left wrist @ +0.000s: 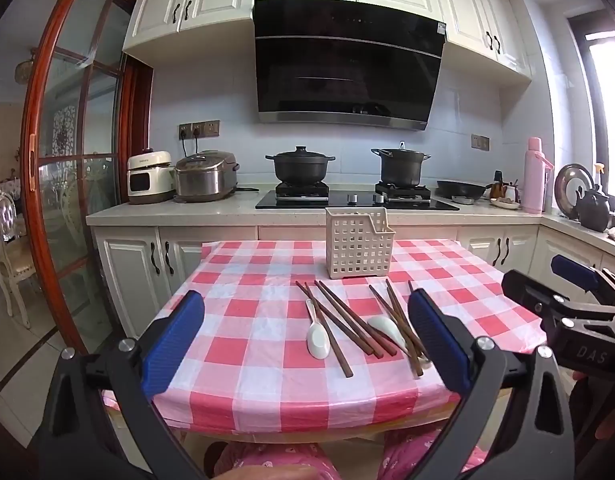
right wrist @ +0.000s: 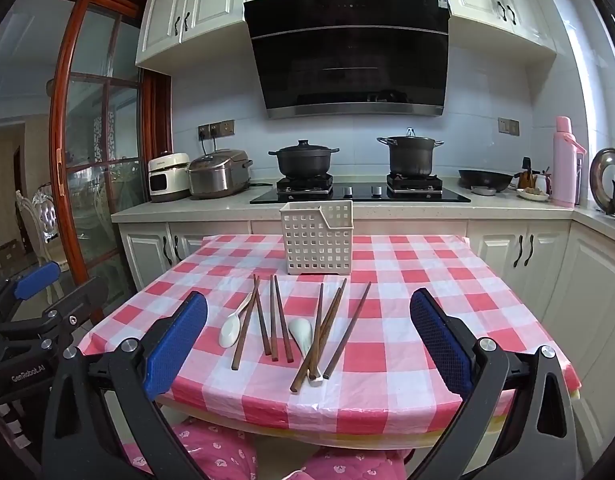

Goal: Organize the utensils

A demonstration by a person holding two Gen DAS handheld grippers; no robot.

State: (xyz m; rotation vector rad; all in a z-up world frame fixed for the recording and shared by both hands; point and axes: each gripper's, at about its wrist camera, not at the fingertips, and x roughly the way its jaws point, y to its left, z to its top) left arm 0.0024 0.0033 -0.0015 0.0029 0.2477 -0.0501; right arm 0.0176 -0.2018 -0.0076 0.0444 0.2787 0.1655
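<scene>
Left wrist view: the left gripper [left wrist: 307,340] hovers at the table's [left wrist: 235,280] near edge, jaws wide and empty. Chopsticks [left wrist: 347,320] and two spoons [left wrist: 318,336] lie loose before the basket [left wrist: 359,248].

Right wrist view: the right gripper [right wrist: 307,340] likewise gapes wide, empty, short of the chopsticks [right wrist: 275,320] and spoons [right wrist: 230,334]; the basket [right wrist: 317,238] stands behind them.

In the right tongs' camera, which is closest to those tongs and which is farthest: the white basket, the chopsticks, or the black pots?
1. Chopsticks: on the checkered cloth, just ahead of the right tongs.
2. White basket: at the table's far edge.
3. Black pots: on the stove behind.
</scene>
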